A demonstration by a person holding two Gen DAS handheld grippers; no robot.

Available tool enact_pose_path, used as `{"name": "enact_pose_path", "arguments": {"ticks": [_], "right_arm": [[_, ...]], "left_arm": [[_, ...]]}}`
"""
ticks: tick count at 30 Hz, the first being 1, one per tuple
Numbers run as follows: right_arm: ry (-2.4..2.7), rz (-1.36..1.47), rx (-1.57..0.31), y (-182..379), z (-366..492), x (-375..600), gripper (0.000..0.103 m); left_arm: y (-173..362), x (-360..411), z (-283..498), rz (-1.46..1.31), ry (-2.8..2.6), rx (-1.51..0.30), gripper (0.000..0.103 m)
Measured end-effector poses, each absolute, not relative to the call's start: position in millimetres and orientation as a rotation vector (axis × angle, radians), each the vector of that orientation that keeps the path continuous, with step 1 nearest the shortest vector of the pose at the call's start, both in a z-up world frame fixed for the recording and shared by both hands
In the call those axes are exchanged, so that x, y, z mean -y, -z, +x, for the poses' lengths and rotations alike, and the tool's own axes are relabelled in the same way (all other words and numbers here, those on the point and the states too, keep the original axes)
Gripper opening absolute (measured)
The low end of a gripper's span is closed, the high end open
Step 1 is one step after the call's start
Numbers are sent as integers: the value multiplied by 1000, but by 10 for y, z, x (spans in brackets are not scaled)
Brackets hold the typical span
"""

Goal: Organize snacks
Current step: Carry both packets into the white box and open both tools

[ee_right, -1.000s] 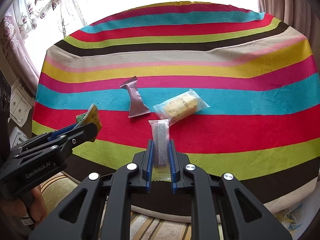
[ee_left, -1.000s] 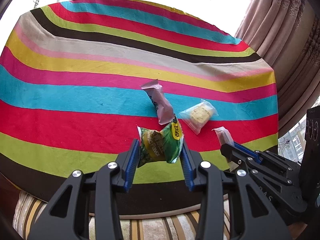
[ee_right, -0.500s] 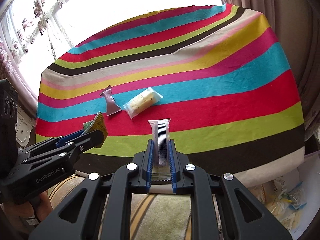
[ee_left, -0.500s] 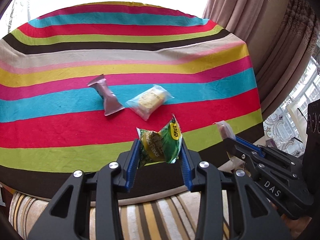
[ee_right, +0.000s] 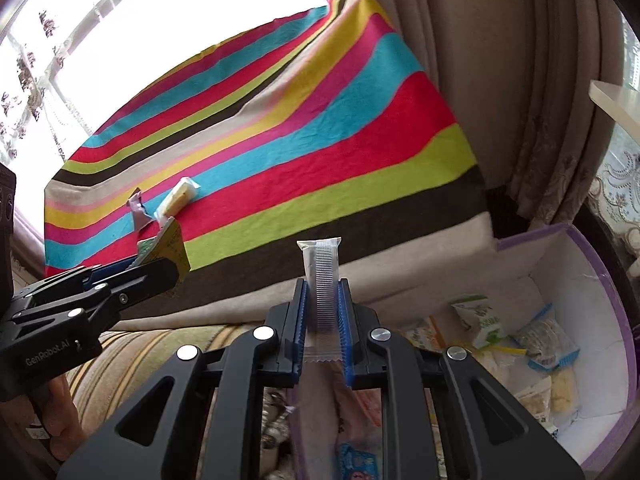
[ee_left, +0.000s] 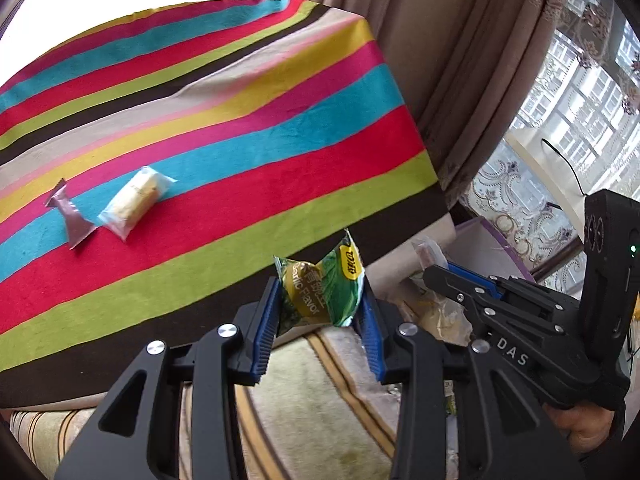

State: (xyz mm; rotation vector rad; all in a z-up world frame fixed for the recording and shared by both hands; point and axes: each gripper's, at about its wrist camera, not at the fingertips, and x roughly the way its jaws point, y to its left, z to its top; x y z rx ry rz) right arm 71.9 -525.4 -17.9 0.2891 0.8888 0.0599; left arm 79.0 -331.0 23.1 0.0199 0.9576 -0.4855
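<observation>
Right wrist alone shows box (ee_right: 592, 264) w/ snacks; right gripper (ee_right: 322, 312) clamps clear packet (ee_right: 322, 280), left gripper (ee_left: 320, 312) green packet (ee_left: 320, 292).

A green snack packet (ee_left: 320, 296) and a clear wafer packet (ee_right: 323, 280) are held upright past the table's edge; a silver packet (ee_left: 70, 216) touches a yellow one (ee_left: 134, 200) on the table.

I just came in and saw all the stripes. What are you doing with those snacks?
A person is tidying snacks with a gripper in each hand. The left gripper holds a green snack bag, and the right gripper holds a clear wafer packet near the purple box of snacks. A yellow cake packet and a pink wrapper lie on the striped cloth.
</observation>
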Motion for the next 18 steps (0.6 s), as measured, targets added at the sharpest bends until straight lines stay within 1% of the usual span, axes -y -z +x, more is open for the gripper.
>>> {"name": "enact_pose_path", "arguments": {"ticks": [8, 14, 18], "right_arm": [[69, 357, -895, 366, 347, 5921, 15], [136, 396, -902, 474, 133, 6236, 16], [161, 417, -907, 534, 60, 6376, 17]], "left_arm": [[-112, 3989, 555, 97, 635, -1021, 38], [-26, 4283, 448, 139, 703, -1061, 38], [5, 4407, 401, 154, 742, -1082, 41]]}}
